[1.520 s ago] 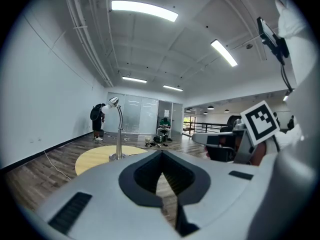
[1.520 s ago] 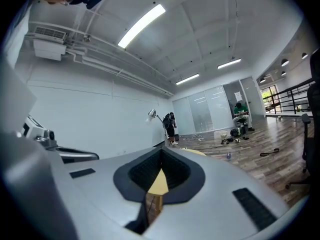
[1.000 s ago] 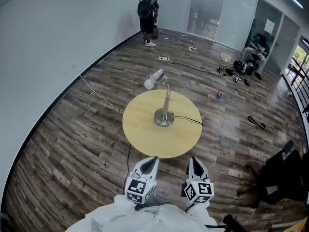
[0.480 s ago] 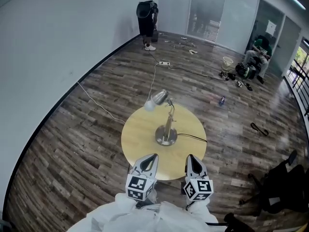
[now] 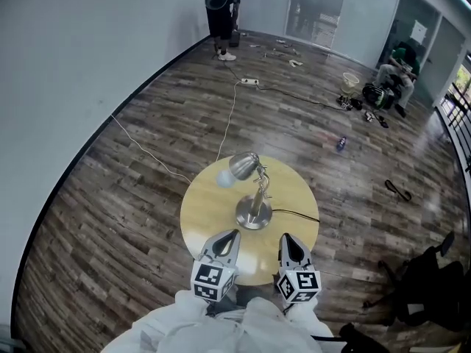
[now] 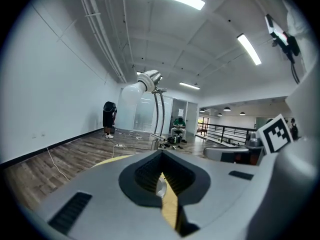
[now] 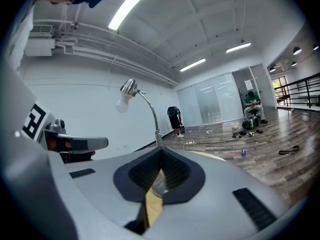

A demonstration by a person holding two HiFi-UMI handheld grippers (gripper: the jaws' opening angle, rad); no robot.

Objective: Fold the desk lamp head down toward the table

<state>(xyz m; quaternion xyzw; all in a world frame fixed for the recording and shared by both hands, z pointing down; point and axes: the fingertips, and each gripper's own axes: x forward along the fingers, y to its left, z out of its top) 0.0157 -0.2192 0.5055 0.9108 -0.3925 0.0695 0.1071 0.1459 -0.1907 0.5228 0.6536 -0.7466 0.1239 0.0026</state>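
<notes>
The lamp [image 5: 255, 191] stands mid-table [image 5: 200, 213], its head [image 5: 241, 166] raised and leaning left. The left gripper [image 5: 231, 235] and right gripper [image 5: 285, 240] sit at the near edge, jaws closed and empty, the right's seemingly so. Best to open one, steady the base [image 5: 253, 216] and press the head down gently.

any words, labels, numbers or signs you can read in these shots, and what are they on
No readable text anywhere.
Cubes on the left gripper and right gripper: black-and-white square marker patterns, no letters or digits.
White sheet on the far partition: too small to read.
Desk lamp: no label visible.
</notes>
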